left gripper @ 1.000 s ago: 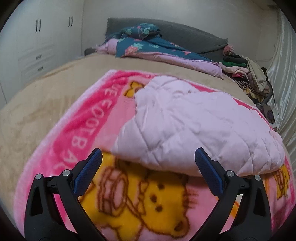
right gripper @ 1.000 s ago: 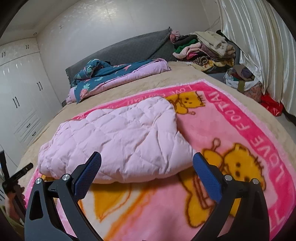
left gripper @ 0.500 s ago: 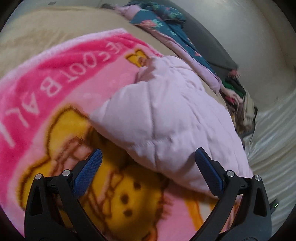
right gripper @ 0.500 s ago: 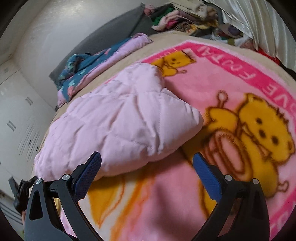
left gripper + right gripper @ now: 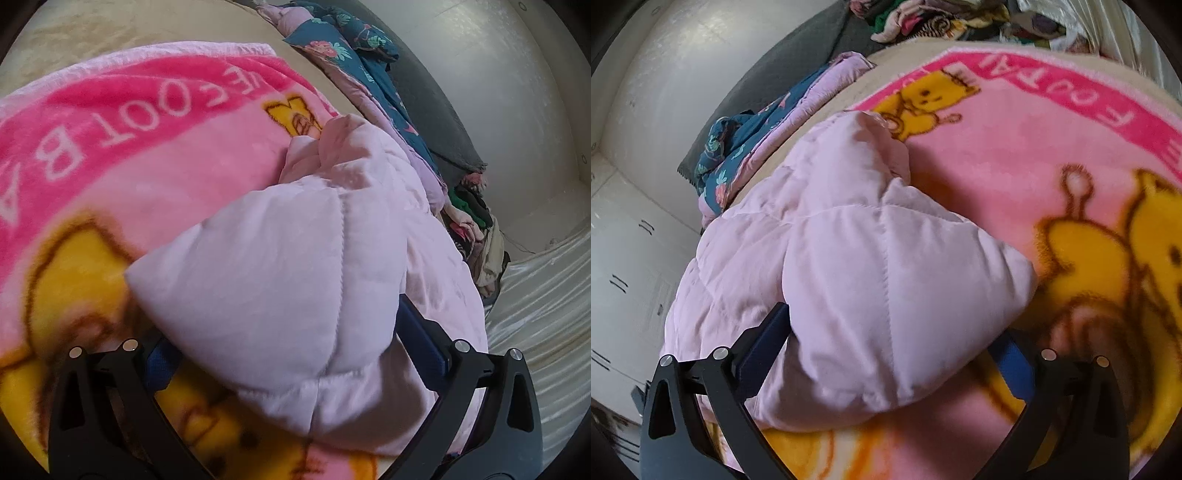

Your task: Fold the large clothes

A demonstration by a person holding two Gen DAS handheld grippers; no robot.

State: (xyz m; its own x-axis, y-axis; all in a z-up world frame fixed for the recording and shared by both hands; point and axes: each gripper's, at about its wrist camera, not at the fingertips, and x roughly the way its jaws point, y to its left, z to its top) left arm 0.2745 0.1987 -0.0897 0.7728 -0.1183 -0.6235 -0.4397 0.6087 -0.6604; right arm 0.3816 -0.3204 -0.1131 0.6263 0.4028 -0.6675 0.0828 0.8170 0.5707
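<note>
A pale pink quilted jacket [image 5: 295,258] lies folded in a puffy bundle on a pink blanket [image 5: 129,147] printed with yellow bears. My left gripper [image 5: 291,343] is open, and the bundle's near left corner sits between its blue-padded fingers. In the right wrist view the same jacket [image 5: 868,266] fills the middle, over the blanket [image 5: 1015,166]. My right gripper [image 5: 890,343] is open too and straddles the near right corner. The jacket's padding hides part of each inner finger. Neither pair of jaws presses the fabric.
A folded floral quilt [image 5: 343,62] lies at the head of the bed against a grey headboard [image 5: 436,110]. A pile of mixed clothes [image 5: 923,18] sits at the far corner. White wardrobe doors [image 5: 624,258] and a pale curtain [image 5: 546,295] flank the bed.
Both grippers have tilted and moved forward and down to the jacket. Its near corners, a little ahead of the fingers earlier, now sit between them. Both stay open.
</note>
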